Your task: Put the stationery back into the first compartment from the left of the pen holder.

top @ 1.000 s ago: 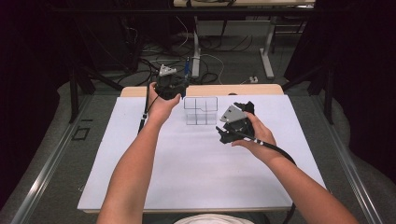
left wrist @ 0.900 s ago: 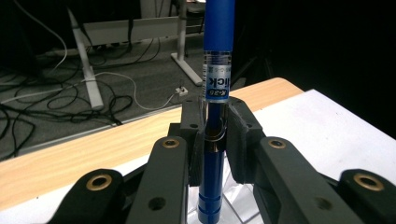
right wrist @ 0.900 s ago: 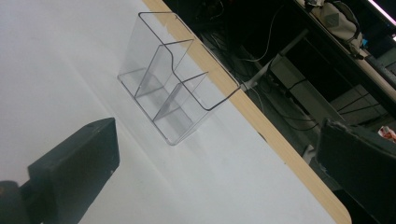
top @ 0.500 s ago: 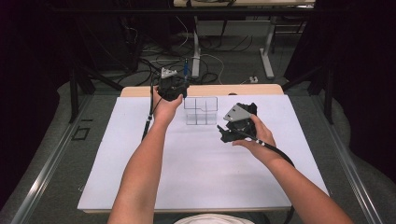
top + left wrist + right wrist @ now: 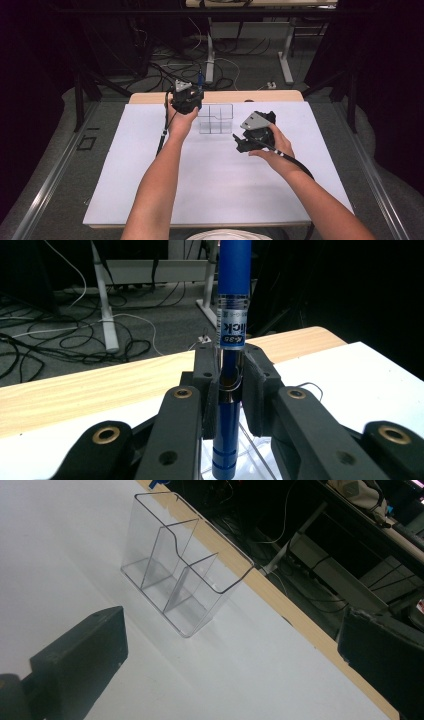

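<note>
Step in hand: the left gripper (image 5: 187, 100) carries a blue pen (image 5: 231, 365) toward the clear organizer (image 5: 216, 118); as I read it, this is the lowering-in stage, with the pen not yet in a slot.
Left gripper: jaws clamped tight on the pen's barrel, holding it upright; the pen's blue top rises above the jaws and its ribbed lower end hangs below them.
Pen's place: in the air at the far edge of the table, just at the organizer's left end, its lower end above clear plastic in the left gripper view.
Organizer: stands on the white table top (image 5: 210, 185) near the middle of the far edge, empty, with dividers that part it into compartments.
Right gripper: (image 5: 248, 140) held just to the right of the organizer and nearer the person; jaws stand wide apart, nothing between them, pointed at the organizer (image 5: 185, 587).
Next move calls for: keeping the pen upright, lining its lower end over one compartment, clear of the wall and dividers, sinking it in, then letting go. Which compartment it hangs over I cannot tell.
Risk, by my guess: a tilt could catch the rim and shove the light organizer.
</note>
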{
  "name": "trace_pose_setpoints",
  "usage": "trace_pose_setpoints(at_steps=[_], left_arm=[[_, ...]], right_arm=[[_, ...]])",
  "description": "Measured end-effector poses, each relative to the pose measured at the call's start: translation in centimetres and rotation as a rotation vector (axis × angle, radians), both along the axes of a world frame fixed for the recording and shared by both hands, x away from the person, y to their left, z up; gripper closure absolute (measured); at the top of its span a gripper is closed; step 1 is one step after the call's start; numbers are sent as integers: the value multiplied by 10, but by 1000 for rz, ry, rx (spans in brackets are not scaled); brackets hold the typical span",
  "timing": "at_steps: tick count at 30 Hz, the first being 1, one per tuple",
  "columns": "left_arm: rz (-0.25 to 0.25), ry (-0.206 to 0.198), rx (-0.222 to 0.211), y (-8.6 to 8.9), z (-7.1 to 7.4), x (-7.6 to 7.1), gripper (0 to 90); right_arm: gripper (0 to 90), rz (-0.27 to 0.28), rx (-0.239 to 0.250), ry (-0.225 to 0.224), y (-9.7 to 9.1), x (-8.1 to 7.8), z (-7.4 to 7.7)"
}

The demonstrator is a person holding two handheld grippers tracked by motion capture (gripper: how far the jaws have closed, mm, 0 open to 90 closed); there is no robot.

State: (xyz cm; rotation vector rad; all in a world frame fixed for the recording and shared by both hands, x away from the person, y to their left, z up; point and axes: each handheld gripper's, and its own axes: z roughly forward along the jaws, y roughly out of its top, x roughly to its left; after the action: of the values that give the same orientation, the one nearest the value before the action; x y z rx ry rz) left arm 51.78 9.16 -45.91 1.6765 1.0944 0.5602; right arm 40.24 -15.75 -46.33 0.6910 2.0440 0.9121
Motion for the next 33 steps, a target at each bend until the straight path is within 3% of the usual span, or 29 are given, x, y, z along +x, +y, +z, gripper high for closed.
trace_pose_setpoints(at_steps=[13,20,31,33], left_arm=[[10,12,10,-3,-17,-3,792],[8,28,20,-4,-25,-4,792],[4,26,34,-4,-26,-7,783],[9,15,21,-2,-24,-9,750]], right_arm=[[0,7,5,-11,3,-1,-2],[0,6,14,11,1,-1,-8],[0,1,28,16,-1,-2,-10],[0,-4,25,19,-2,-2,-11]])
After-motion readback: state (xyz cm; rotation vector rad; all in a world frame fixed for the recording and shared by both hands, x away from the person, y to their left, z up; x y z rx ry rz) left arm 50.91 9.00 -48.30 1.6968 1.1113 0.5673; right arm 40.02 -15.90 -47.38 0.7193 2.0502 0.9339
